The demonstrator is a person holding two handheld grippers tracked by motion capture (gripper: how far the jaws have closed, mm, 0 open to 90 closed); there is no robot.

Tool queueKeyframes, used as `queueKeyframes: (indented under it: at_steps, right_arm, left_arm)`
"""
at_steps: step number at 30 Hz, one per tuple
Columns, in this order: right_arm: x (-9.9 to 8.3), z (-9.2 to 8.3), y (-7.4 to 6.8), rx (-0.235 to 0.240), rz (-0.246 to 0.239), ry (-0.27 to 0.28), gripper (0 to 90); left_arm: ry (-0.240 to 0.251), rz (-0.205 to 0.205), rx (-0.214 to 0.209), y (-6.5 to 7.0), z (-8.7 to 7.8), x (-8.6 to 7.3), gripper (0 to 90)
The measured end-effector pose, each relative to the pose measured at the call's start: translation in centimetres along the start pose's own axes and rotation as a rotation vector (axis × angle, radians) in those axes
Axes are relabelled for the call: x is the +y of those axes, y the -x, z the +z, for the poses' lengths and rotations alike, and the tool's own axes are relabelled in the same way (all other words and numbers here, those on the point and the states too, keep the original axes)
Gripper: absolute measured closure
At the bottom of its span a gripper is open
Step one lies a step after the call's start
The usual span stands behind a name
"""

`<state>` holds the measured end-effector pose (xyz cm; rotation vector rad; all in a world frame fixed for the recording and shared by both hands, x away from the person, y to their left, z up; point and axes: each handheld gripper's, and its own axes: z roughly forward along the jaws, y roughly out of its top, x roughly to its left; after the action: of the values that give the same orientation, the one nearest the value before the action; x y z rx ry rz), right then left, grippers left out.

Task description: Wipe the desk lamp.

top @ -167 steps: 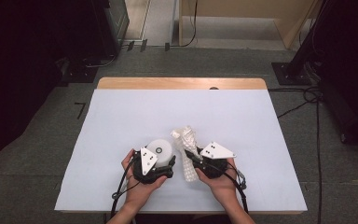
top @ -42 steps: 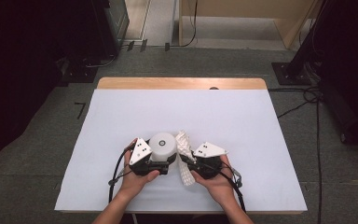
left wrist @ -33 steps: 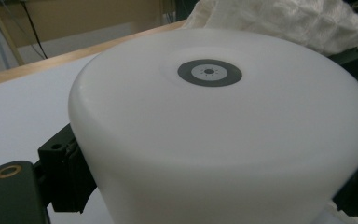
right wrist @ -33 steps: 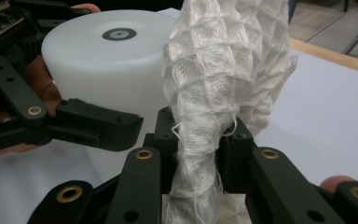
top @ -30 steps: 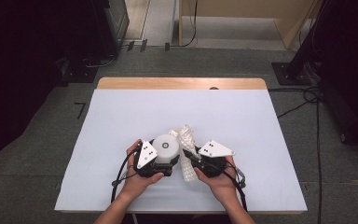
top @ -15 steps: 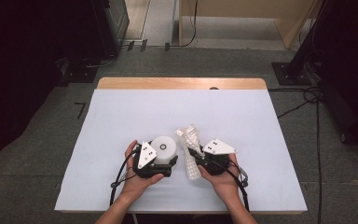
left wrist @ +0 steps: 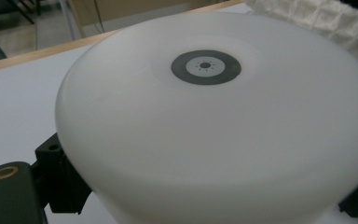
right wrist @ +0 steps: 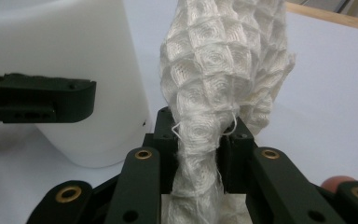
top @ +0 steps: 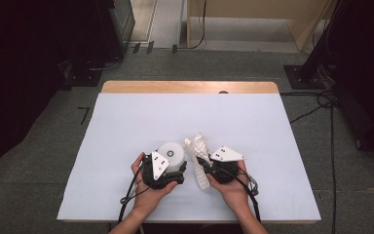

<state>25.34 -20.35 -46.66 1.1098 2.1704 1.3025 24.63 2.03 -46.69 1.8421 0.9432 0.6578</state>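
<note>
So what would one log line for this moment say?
left gripper: fingers shut on white tub | right gripper: fingers shut on waffle cloth | cloth beside tub | table

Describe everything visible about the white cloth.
The cloth is white with a woven waffle grid and loose threads at its edge. It is bunched into a rope-like strand, pinched between the jaws of the right gripper, and stands up from them, widening above. In the high view it runs from beside the white container toward the person, its lower end lying on the table.
</note>
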Motion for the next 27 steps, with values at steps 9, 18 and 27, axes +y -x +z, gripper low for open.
queueKeyframes:
  at_steps: [9,18,27]
  right_arm:
    - [0.7,0.0,-1.7,0.074,0.009,0.026,72.2]
    - [1.6,-1.3,-1.5,0.052,0.000,0.067,72.3]
    - [1.7,-2.2,0.1,-0.035,0.034,0.087,72.4]
  left_arm:
    - [0.101,-0.044,-0.193,-1.5,-1.4,1.4,8.1]
    - [0.110,-0.023,-0.235,-1.7,-1.4,1.5,8.2]
    - [0.120,-0.022,-0.223,-2.3,-1.7,1.7,8.3]
